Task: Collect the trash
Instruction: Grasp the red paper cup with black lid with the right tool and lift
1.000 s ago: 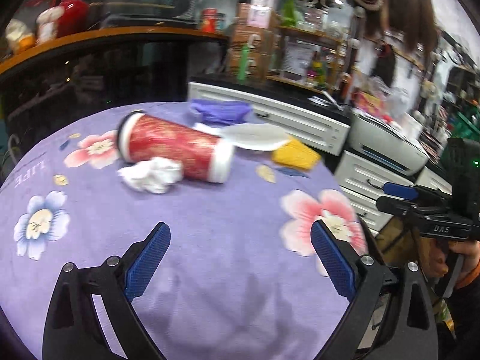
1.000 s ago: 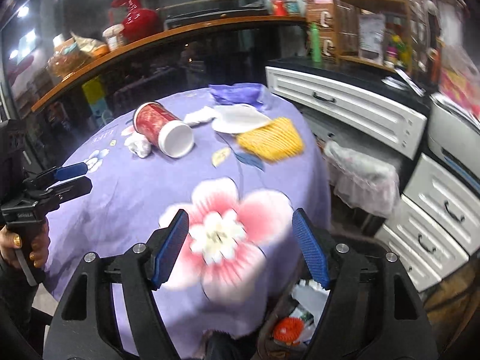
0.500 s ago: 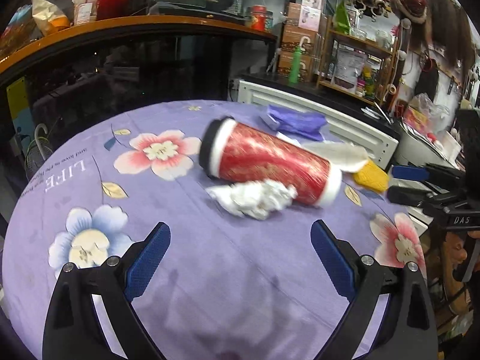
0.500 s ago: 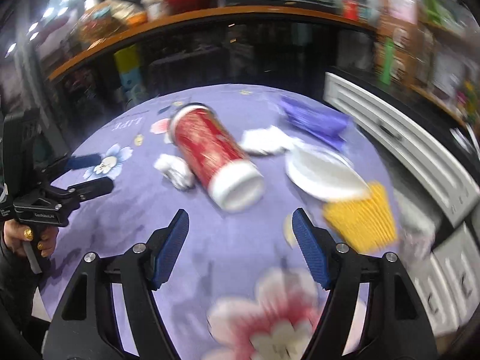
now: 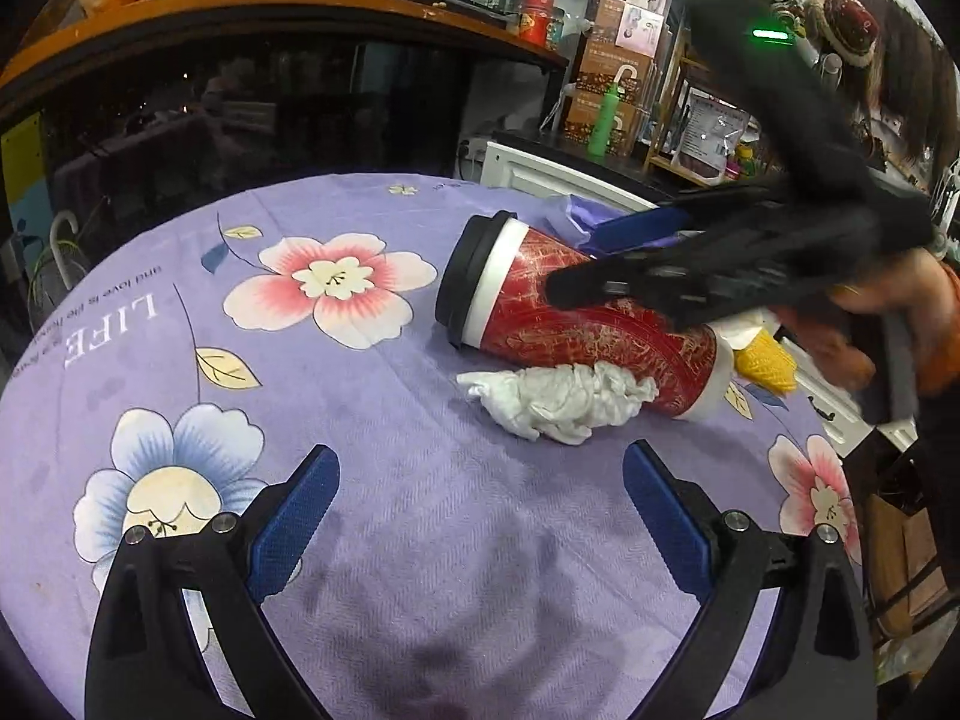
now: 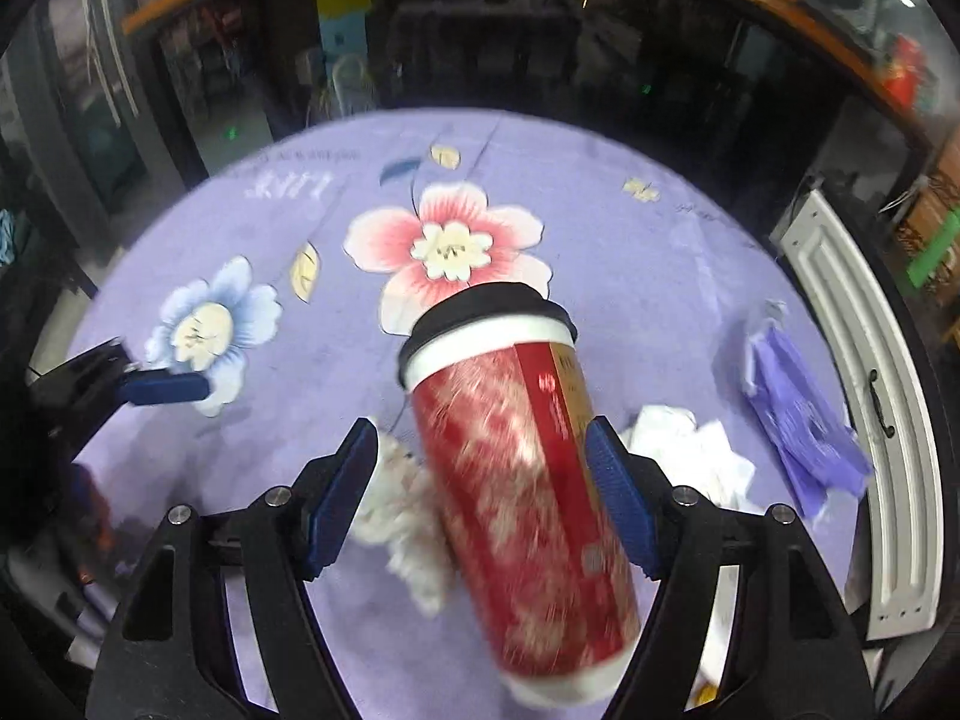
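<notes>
Your left wrist view looks low across the table (image 5: 420,540) toward the red cup (image 5: 588,312), a little back from it. Your right wrist view looks steeply down, close over the same red cup (image 6: 528,480). Both share the cup and the crumpled tissue (image 5: 558,399) beside it.

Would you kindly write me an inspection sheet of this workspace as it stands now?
Surface: round table under a purple floral cloth.
Job's things: red paper cup with black lid lying on its side; crumpled white tissue against it; second white tissue; purple bag; yellow ridged piece.
Clutter: nothing seen beyond the trash.
Grippers: right gripper open, straddling the cup, right pad close to its wall; left gripper open, short of the tissue.
Cables: nothing seen.
Surroundings: dark glass counter with wooden top; white drawers; stocked shelves.
</notes>
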Action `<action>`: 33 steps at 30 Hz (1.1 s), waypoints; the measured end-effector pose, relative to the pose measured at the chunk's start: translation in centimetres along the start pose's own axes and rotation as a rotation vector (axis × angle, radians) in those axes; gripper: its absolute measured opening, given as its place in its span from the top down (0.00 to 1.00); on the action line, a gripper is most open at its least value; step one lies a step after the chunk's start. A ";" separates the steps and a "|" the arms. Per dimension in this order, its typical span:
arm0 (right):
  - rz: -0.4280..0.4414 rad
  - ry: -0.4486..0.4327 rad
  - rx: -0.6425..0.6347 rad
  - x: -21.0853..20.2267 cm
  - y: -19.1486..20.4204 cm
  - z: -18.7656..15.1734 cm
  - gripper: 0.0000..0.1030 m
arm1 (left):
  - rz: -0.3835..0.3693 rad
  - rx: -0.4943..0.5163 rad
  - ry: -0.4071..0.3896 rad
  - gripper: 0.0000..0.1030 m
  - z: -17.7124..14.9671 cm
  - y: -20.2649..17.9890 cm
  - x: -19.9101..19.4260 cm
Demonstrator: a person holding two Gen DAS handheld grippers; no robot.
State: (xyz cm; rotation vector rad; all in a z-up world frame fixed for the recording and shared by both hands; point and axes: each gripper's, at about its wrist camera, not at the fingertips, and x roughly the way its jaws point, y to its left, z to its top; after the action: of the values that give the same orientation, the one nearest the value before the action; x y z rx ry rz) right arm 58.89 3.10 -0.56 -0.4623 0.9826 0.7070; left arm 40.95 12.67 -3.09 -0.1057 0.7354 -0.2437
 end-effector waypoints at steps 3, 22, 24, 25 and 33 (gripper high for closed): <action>-0.028 0.056 -0.041 1.7 -0.2 0.8 0.26 | 0.004 0.008 -0.002 0.08 -0.1 -0.1 -0.1; -0.053 0.141 -0.101 5.8 0.3 1.9 0.21 | 0.009 0.003 0.024 0.08 -0.5 -0.1 0.6; -0.048 0.105 -0.081 4.8 0.1 1.6 0.22 | 0.010 0.005 0.030 0.08 -0.6 -0.2 0.8; -0.043 0.083 -0.066 4.0 -0.1 1.6 0.22 | 0.011 0.006 0.030 0.08 -0.6 -0.2 0.8; -0.007 -0.122 0.015 -3.4 -0.7 -0.6 0.23 | 0.043 0.095 0.054 0.08 0.1 -2.9 1.9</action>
State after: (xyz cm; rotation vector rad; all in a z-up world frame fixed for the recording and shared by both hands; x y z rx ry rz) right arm 57.81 1.15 2.16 -0.4043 0.8704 0.7125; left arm 41.87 9.37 -3.75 0.0070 0.7773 -0.2413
